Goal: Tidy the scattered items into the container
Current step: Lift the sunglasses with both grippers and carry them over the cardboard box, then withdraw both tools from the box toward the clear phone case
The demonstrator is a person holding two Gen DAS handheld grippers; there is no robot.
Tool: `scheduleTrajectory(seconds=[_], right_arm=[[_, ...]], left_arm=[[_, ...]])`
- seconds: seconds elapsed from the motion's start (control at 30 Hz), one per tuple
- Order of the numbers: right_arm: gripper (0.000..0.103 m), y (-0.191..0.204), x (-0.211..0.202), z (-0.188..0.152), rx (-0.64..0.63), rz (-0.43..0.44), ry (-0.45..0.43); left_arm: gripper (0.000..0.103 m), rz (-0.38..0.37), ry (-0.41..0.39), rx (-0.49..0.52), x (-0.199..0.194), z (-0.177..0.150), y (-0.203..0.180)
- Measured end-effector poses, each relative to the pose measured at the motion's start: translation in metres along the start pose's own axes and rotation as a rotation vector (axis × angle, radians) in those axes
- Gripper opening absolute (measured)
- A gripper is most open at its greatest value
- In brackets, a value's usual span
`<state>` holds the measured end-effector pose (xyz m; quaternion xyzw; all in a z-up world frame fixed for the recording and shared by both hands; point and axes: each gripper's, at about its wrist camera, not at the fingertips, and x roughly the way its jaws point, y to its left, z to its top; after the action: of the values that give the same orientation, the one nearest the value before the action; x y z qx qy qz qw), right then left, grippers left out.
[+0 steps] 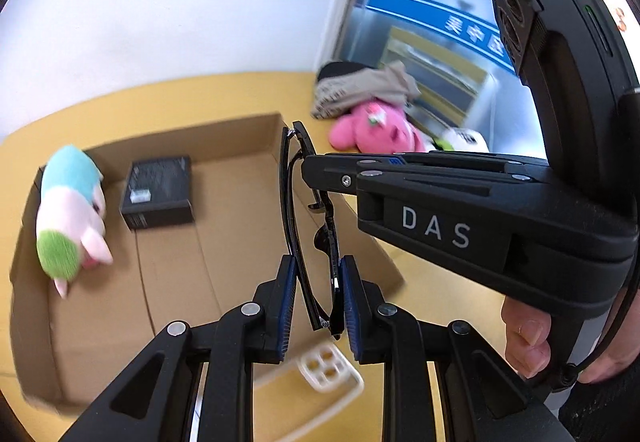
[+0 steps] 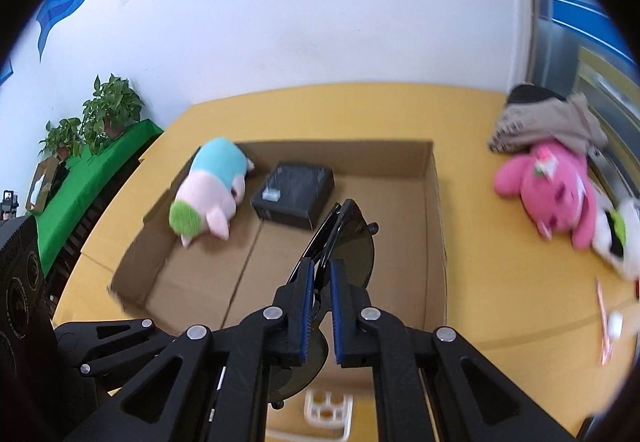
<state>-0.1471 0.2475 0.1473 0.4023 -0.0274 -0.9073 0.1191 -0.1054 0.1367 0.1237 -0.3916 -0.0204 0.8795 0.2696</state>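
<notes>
Both grippers, left gripper (image 1: pixel 318 306) and right gripper (image 2: pixel 320 306), are clamped tight on folded black sunglasses (image 1: pixel 310 226) held above the right side of the cardboard box (image 2: pixel 434 178), which holds a pastel plush (image 2: pixel 212 190) and black box (image 2: pixel 294 194).

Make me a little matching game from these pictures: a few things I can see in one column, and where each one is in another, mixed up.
Things:
1. black folded sunglasses
2. pastel blue, pink and green plush pig
3. bright pink plush toy
4. white plastic tray with small holes

Places:
A. lying inside the brown cardboard box
B. on the yellow table, right of the box
C. on the table just in front of the box
D. held in the air by both claws

Pairs: 1-D, 2-A, 3-B, 4-C
</notes>
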Motion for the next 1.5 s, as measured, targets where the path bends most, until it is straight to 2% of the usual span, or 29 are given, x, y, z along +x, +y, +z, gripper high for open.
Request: scheduleTrajectory(seconds=[0.2, 0.47, 0.7, 0.83, 0.93, 1.0, 1.1, 1.13, 1.17, 1.2, 1.23, 1.27, 1.3, 1.33, 1.37, 1.47, 1.5], right_arm=[[0.007, -0.01, 0.045, 0.061, -0.025, 0.001, 0.062], [0.007, -0.045, 0.12, 0.099, -0.011, -0.028, 0.162], [0.006, -0.076, 0.198, 0.096, -0.016, -0.077, 0.268], [0.004, -0.085, 0.224, 0.09, -0.006, -0.077, 0.3], [0.004, -0.083, 0.238, 0.085, -0.029, -0.079, 0.314], [0.004, -0.08, 0.245, 0.081, -0.053, -0.096, 0.321], [0.004, -0.08, 0.245, 0.076, -0.048, -0.092, 0.309], [0.005, -0.08, 0.24, 0.075, -0.045, -0.092, 0.294], [0.008, -0.079, 0.231, 0.075, -0.047, -0.095, 0.268], [0.011, -0.078, 0.22, 0.075, -0.049, -0.097, 0.233], [0.022, -0.077, 0.203, 0.075, -0.053, -0.092, 0.185], [0.037, -0.075, 0.186, 0.074, -0.058, -0.084, 0.138], [0.046, -0.074, 0.167, 0.071, -0.06, -0.073, 0.091], [0.059, -0.072, 0.147, 0.067, -0.055, -0.061, 0.048], [0.065, -0.071, 0.128, 0.062, -0.046, -0.047, 0.013], [0.069, -0.063, 0.072, 0.038, -0.023, 0.008, -0.078], [0.072, -0.058, 0.055, 0.028, -0.015, 0.023, -0.106]], left_arm=[[0.023, -0.006, 0.012, -0.051, 0.033, 0.048, 0.034], [0.023, -0.008, 0.097, -0.107, 0.113, 0.088, 0.065], [0.022, -0.081, 0.199, -0.246, 0.191, 0.083, 0.095], [0.022, -0.085, 0.257, -0.3, 0.226, 0.071, 0.104], [0.023, -0.115, 0.283, -0.364, 0.239, 0.064, 0.114], [0.024, -0.114, 0.278, -0.383, 0.237, 0.062, 0.116], [0.028, -0.057, 0.245, -0.373, 0.224, 0.065, 0.116], [0.039, -0.049, 0.232, -0.371, 0.219, 0.066, 0.116], [0.057, -0.037, 0.221, -0.367, 0.212, 0.067, 0.115], [0.065, -0.016, 0.212, -0.354, 0.204, 0.067, 0.114], [0.069, 0.012, 0.198, -0.329, 0.193, 0.068, 0.111], [0.069, 0.036, 0.183, -0.298, 0.18, 0.069, 0.107], [0.069, 0.046, 0.165, -0.274, 0.165, 0.068, 0.103], [0.069, 0.048, 0.14, -0.254, 0.148, 0.068, 0.099], [0.071, 0.052, 0.107, -0.231, 0.129, 0.067, 0.094], [0.083, 0.082, 0.007, -0.15, 0.069, 0.052, 0.077], [0.084, 0.095, -0.021, -0.124, 0.052, 0.044, 0.072]])
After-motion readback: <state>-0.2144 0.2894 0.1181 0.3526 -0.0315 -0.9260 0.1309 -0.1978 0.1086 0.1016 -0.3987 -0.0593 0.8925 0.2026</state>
